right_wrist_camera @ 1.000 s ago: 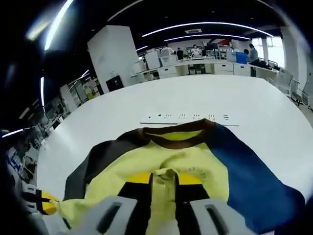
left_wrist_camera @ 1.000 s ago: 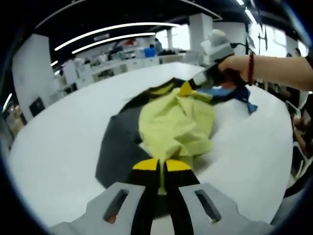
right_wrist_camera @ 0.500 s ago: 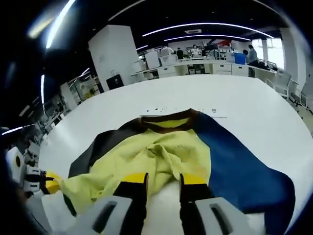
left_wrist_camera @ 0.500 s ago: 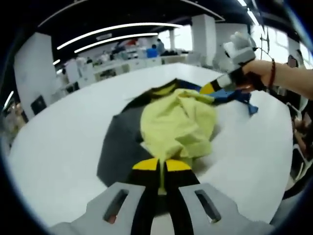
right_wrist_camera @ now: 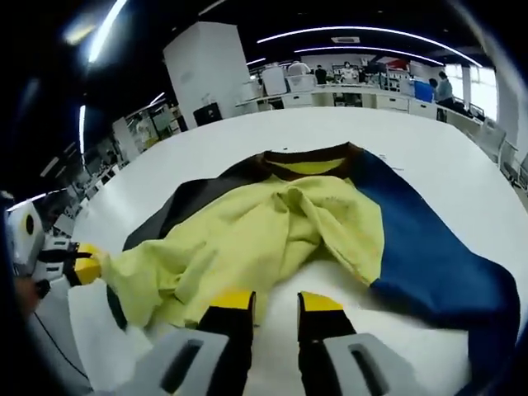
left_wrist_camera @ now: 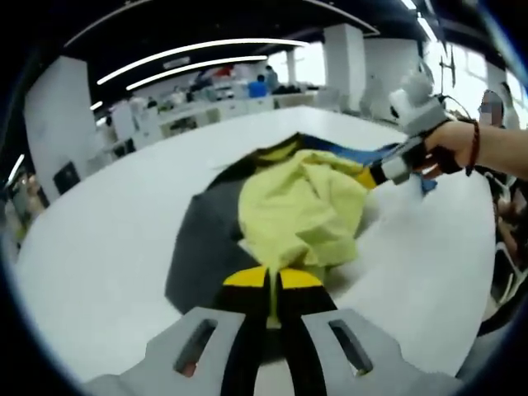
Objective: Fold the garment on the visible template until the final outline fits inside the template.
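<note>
A crumpled garment lies on the white table (left_wrist_camera: 91, 247), with a yellow middle (left_wrist_camera: 297, 210), a dark grey side (left_wrist_camera: 202, 247) and a blue side (left_wrist_camera: 375, 153). My left gripper (left_wrist_camera: 273, 279) is shut on a fold of the yellow cloth at the near hem. In the right gripper view the garment's yellow part (right_wrist_camera: 264, 239), blue part (right_wrist_camera: 421, 247) and brown collar (right_wrist_camera: 309, 157) spread ahead. My right gripper (right_wrist_camera: 274, 301) is open just short of the yellow edge, bare table between its jaws. It also appears as the right gripper (left_wrist_camera: 371, 176) beside the cloth.
A hand (left_wrist_camera: 462, 148) holds the right gripper near the table's right edge. The left gripper (right_wrist_camera: 78, 266) shows at the left, pinching yellow cloth. Office desks (left_wrist_camera: 206, 103) and a white pillar (right_wrist_camera: 210, 70) stand beyond the table. Bare tabletop (right_wrist_camera: 462, 165) surrounds the garment.
My right gripper has let go of the yellow cloth, opened and drawn back from it. The released cloth has dropped onto the garment. My left gripper keeps its hold.
</note>
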The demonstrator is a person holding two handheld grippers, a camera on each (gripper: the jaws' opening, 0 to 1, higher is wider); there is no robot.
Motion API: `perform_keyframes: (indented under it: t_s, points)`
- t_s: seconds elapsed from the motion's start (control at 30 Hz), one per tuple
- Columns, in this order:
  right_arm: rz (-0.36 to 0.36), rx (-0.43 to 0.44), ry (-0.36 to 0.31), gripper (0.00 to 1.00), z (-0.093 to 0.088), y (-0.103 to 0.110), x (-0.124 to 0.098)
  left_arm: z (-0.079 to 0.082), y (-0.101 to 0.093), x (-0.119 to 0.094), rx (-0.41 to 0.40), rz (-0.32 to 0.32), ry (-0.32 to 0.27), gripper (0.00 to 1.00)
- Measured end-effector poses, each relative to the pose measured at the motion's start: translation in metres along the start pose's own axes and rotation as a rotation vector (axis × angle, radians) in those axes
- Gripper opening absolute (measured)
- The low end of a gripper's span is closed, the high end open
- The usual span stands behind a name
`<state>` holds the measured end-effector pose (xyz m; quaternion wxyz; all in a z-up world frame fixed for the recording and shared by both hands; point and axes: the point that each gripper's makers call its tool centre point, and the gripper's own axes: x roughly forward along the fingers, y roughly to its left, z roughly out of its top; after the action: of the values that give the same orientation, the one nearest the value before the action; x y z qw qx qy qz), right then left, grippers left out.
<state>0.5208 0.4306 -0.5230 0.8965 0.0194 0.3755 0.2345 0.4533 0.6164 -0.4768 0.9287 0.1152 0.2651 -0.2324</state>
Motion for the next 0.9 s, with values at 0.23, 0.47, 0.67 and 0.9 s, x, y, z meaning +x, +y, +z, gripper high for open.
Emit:
perform_keyframes:
  t_s: [0.23, 0.47, 0.67, 0.9]
  points:
    - [0.004, -0.012, 0.023, 0.14, -0.01, 0.007, 0.009, -0.002, -0.001, 0.0, 0.0, -0.002, 0.006, 0.0]
    - [-0.015, -0.065, 0.001, 0.1, -0.004, 0.011, 0.012, -0.003, -0.002, 0.0, 0.009, -0.004, 0.008, 0.0]
    - [-0.068, -0.163, -0.006, 0.05, -0.004, 0.011, 0.013, -0.003, -0.003, 0.001, 0.005, -0.006, 0.009, 0.0]
    - [-0.073, -0.121, -0.007, 0.01, -0.003, 0.011, 0.015, -0.004, -0.006, -0.001, 0.012, -0.012, 0.008, 0.0]
